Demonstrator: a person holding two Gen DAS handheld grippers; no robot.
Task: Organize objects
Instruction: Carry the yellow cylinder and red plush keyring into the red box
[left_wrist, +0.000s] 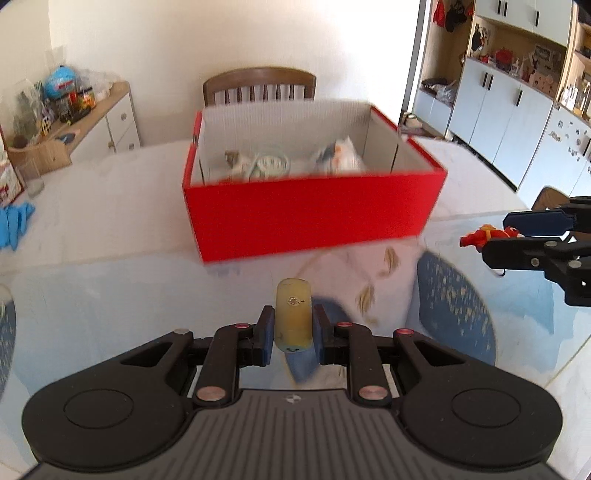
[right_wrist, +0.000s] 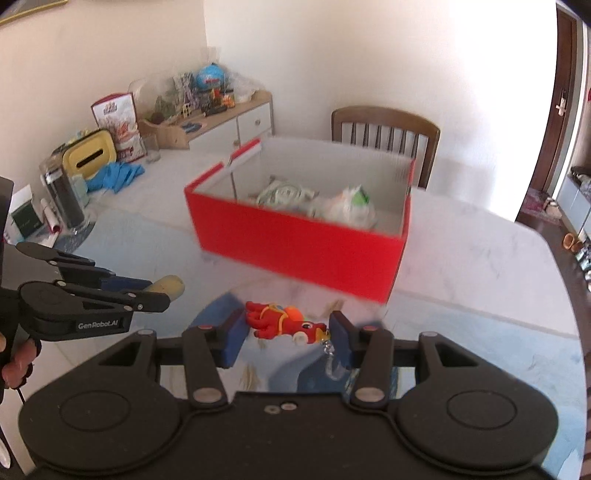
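My left gripper (left_wrist: 293, 325) is shut on a small yellow bottle (left_wrist: 293, 317) and holds it above the table in front of the red box (left_wrist: 310, 210). In the right wrist view the left gripper (right_wrist: 155, 293) shows at the left with the yellow bottle (right_wrist: 170, 286) in it. My right gripper (right_wrist: 286, 330) is shut on a red toy keychain (right_wrist: 284, 321), held crosswise between the blue pads above the table. It shows at the right of the left wrist view (left_wrist: 491, 236) with the red toy (left_wrist: 480, 236). The open red box (right_wrist: 295, 240) holds several wrapped items (right_wrist: 332, 203).
A white table (left_wrist: 92, 221) carries the box and a blue patterned mat (left_wrist: 454, 302). Blue gloves (right_wrist: 114, 175), a dark jar (right_wrist: 64, 199) and a yellow tin (right_wrist: 88, 157) stand at the table's left. A wooden chair (right_wrist: 388, 129) is behind the box. A sideboard (left_wrist: 74, 129) stands by the wall.
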